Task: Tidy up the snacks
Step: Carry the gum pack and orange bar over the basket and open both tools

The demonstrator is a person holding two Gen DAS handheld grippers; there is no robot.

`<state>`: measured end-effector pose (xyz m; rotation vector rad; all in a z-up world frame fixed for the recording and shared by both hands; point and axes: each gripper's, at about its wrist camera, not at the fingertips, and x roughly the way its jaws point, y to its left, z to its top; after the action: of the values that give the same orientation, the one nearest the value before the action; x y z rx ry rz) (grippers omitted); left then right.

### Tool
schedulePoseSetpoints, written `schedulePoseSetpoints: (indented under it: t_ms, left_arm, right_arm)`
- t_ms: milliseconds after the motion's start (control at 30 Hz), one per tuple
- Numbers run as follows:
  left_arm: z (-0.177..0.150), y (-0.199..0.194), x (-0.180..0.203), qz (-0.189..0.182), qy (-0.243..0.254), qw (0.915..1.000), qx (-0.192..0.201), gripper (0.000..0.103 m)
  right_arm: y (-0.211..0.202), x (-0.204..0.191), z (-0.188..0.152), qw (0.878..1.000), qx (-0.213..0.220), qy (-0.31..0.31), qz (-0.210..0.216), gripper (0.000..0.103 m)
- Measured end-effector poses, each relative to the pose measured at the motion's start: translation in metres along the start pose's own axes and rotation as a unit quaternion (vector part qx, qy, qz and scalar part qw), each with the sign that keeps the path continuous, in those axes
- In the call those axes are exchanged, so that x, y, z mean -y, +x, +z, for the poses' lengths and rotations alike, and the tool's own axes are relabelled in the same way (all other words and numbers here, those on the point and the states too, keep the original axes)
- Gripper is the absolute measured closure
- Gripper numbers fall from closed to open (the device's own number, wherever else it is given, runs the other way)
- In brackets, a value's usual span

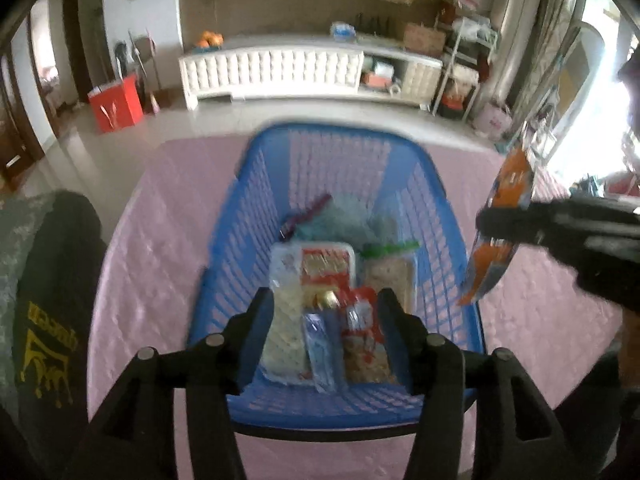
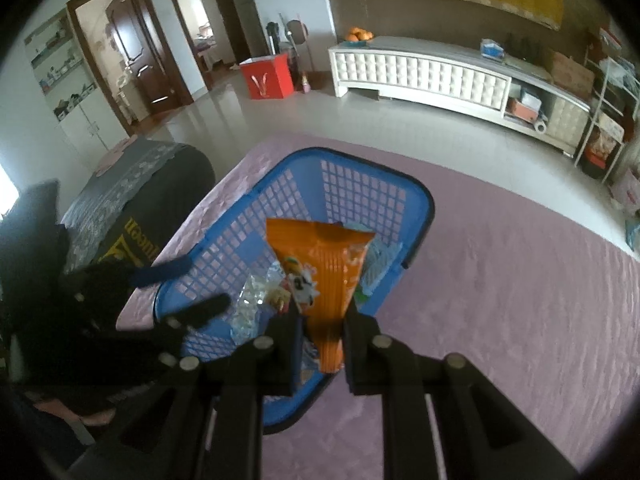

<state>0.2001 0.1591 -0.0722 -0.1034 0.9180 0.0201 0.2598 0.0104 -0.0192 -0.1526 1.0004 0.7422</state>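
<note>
Pink quilted cloth (image 2: 500,280) covers the surface on which a blue plastic basket (image 1: 440,216) stands, in a living room with a pale tiled floor. Held upright, an orange snack packet (image 2: 332,280) is pinched low down between the fingers of the right gripper (image 2: 322,340), its top rising ahead of the gripper over the basket's interior. From the left wrist camera the same packet (image 1: 504,208) appears just outside the basket's right rim, gripped around its middle, well to the right of the left gripper (image 1: 324,320).

That left gripper hangs with its fingers spread wide and nothing between them, just above the basket's near end. Directly ahead of its fingertips, snacks lie on the basket floor: a white-and-red tray pack (image 1: 308,268), a blue wrapped bar (image 1: 320,344), a red-and-white pouch (image 1: 364,332) and a clear bag with a green strip (image 1: 390,268). Farther ahead lies a pale blue-green bag (image 1: 340,220), blurred.

To the left of both grippers sits dark fabric with yellow print (image 1: 48,332). Beyond the surface, across the floor, stand a white tufted cabinet (image 2: 420,72) and a red box (image 2: 268,76).
</note>
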Motion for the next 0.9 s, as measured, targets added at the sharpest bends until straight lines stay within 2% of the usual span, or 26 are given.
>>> schedulePoseSetpoints:
  t_ms: [100, 300, 433, 733, 900]
  left_arm:
    - [0.009, -0.017, -0.013, 0.007, -0.015, 0.9993, 0.032, 0.051]
    - [0.025, -0.028, -0.037, 0.030, -0.037, 0.9971, 0.059, 0.051]
    - [0.030, -0.017, -0.048, 0.042, -0.036, 0.9971, 0.052, 0.051]
    - [0.026, 0.010, -0.054, 0.036, -0.034, 0.9983, 0.031, 0.051]
    - [0.025, 0.015, -0.054, 0.031, -0.034, 0.9985, 0.031, 0.051]
  right_arm:
    - [0.004, -0.003, 0.006, 1.000, 0.001, -0.007, 0.002, 0.082]
    - [0.024, -0.008, 0.026, 1.000, -0.007, -0.009, 0.004, 0.082]
    - [0.044, -0.012, 0.031, 1.000, -0.024, -0.020, 0.000, 0.082]
    - [0.089, -0.006, 0.025, 0.998, -0.063, -0.020, -0.021, 0.082]
    - [0.098, -0.001, 0.019, 0.996, -0.079, -0.018, -0.030, 0.082]
